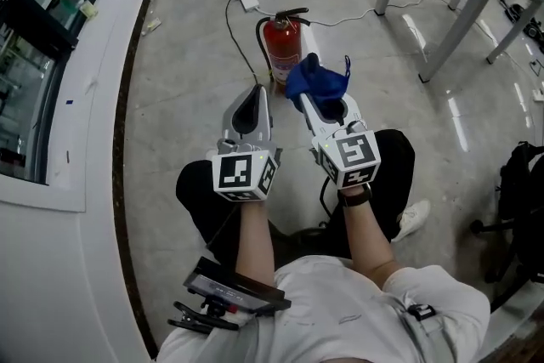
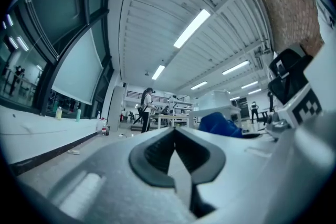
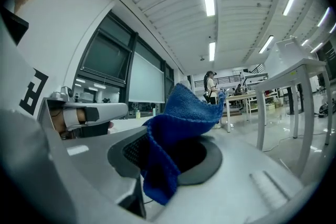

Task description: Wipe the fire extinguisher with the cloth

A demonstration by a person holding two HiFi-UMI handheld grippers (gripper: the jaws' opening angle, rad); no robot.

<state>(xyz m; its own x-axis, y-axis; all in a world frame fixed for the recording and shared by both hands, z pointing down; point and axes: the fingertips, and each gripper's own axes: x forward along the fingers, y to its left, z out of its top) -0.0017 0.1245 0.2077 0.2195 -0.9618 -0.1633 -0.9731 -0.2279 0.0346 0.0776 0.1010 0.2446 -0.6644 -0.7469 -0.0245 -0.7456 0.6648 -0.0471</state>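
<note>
The floor (image 1: 187, 81) is bare concrete. The extinguisher (image 1: 281, 47) stands upright on it, just far of both grippers, with nothing bracing it. I judge that a sideways push with the cloth could topple it. The left gripper (image 1: 256, 91) lies near-left of it, its jaws shut together on nothing, and is not steadying it.

The right gripper (image 1: 308, 102) has its jaws clamped on the blue cloth (image 1: 317, 83), which bunches over the tips at the cylinder's near right side. In the right gripper view only 1 fold is pinched and the rest flops loose. Hard rubbing may therefore drag the cloth out.

A thin cable (image 1: 241, 47) runs along the floor left of the extinguisher and could snag a gripper.

In the head view the cloth covers the cylinder's lower right, so I cannot tell whether the 2 touch. Its base is hidden behind the gripper tips. Neither gripper view shows the extinguisher, since both tilt up toward the ceiling. Its label is too small to read.
</note>
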